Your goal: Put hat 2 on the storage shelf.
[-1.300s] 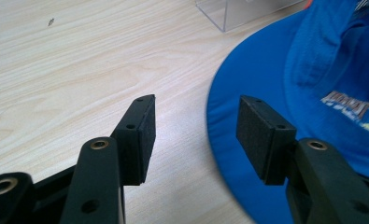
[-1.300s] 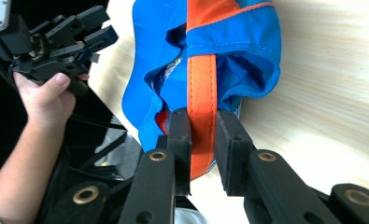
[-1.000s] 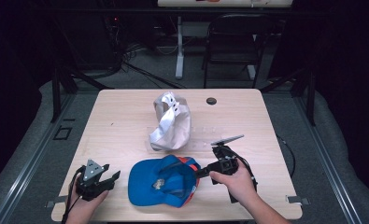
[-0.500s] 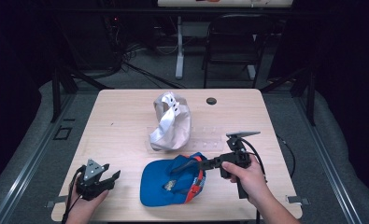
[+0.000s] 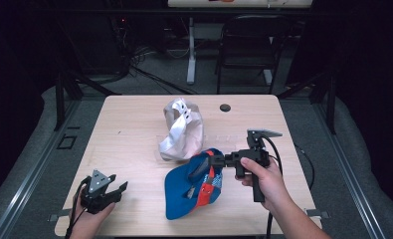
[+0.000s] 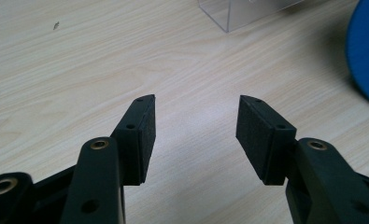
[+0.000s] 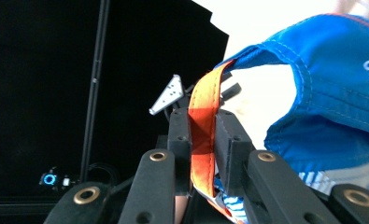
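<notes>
A blue cap (image 5: 186, 196) with an orange strap (image 5: 210, 185) lies near the table's front edge, its back raised off the wood. My right gripper (image 5: 211, 160) is shut on that strap; in the right gripper view the orange strap (image 7: 202, 140) is pinched between the pads and the blue cap (image 7: 331, 93) hangs to the right. My left gripper (image 5: 118, 189) rests at the front left, open, nothing between its fingers. In the left gripper view the left gripper (image 6: 196, 112) stands over bare wood with the cap's blue edge (image 6: 366, 56) at far right.
A white cap (image 5: 181, 129) stands crumpled mid-table behind the blue one. A small black disc (image 5: 225, 107) lies near the far edge. A clear plastic box (image 6: 238, 11) sits ahead of the left gripper. A dark chair (image 5: 246, 50) stands beyond the table (image 5: 129, 134).
My right gripper has risen and drawn to the right with the strap in it, tipping the blue cap up from flat. The left gripper has stayed put.
</notes>
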Available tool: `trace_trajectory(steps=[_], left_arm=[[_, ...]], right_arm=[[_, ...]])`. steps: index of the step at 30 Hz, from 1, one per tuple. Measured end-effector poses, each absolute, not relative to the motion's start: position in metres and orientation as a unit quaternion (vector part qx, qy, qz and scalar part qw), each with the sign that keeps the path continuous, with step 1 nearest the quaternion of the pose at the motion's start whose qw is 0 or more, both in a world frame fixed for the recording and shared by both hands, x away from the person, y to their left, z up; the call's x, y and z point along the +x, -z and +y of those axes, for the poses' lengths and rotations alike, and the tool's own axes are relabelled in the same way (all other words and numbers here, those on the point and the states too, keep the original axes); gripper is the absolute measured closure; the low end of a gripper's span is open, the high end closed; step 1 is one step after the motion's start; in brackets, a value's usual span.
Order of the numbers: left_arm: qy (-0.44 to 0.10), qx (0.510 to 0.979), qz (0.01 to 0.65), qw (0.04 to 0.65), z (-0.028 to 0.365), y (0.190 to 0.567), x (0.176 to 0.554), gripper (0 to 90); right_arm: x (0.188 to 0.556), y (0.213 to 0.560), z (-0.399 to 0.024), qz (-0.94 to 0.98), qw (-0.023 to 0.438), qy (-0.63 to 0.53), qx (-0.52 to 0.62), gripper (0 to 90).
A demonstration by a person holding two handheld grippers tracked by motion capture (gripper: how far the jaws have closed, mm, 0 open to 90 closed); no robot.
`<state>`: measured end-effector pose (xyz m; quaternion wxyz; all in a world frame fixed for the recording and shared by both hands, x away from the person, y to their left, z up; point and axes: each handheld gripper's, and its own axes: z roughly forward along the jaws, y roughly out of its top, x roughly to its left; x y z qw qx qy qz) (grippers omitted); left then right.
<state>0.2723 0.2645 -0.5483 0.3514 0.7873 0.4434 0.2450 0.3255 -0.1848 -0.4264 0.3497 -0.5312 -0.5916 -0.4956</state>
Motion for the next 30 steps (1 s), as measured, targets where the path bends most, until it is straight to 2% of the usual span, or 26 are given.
trace_trajectory(steps=[18,30], left_arm=[[-0.246,0.788,0.439,0.355,0.264,0.547,0.272,47.9],[-0.242,0.782,0.446,0.363,0.266,0.547,0.272,46.6]], right_arm=[[0.326,0.391,-0.181,-0.596,0.333,0.512,-0.522,77.9],[0.327,0.371,-0.197,-0.585,0.315,0.526,-0.531,78.0]])
